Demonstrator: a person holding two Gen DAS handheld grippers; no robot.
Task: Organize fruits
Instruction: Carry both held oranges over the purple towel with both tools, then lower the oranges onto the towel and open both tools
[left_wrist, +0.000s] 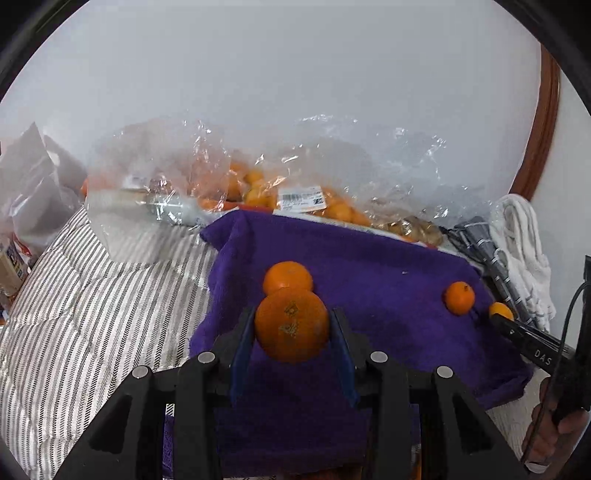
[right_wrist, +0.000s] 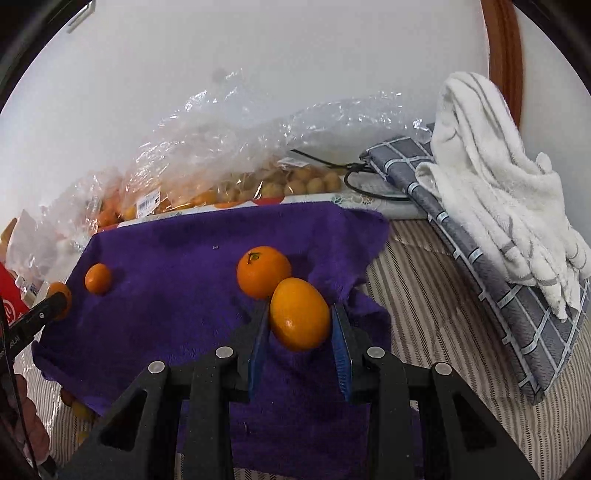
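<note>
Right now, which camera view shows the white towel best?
The right wrist view shows it best: the white towel lies bunched on a grey checked cloth, fully in view. The left wrist view shows only a small, distorted part of the towel at its right edge.

We see a purple towel (left_wrist: 369, 266) of soft, matt terry cloth with a fuzzy nap. The mandarin (left_wrist: 291, 325) has a dimpled, slightly dull peel, while the kumquat (right_wrist: 300, 314) looks smooth and glossy with a small highlight. The bags (right_wrist: 229, 147) are thin clear plastic, crinkled and shiny, with a paper label (left_wrist: 303, 197). The white towel (right_wrist: 498, 206) is thick looped cloth, rough and matt. Under it the grey cloth (right_wrist: 498, 291) looks flat and smooth. The bedcover (left_wrist: 85, 295) is striped woven fabric. The gripper bodies are matt black plastic with round metal pins (right_wrist: 222, 352) and blue pads (right_wrist: 341, 354).
</note>
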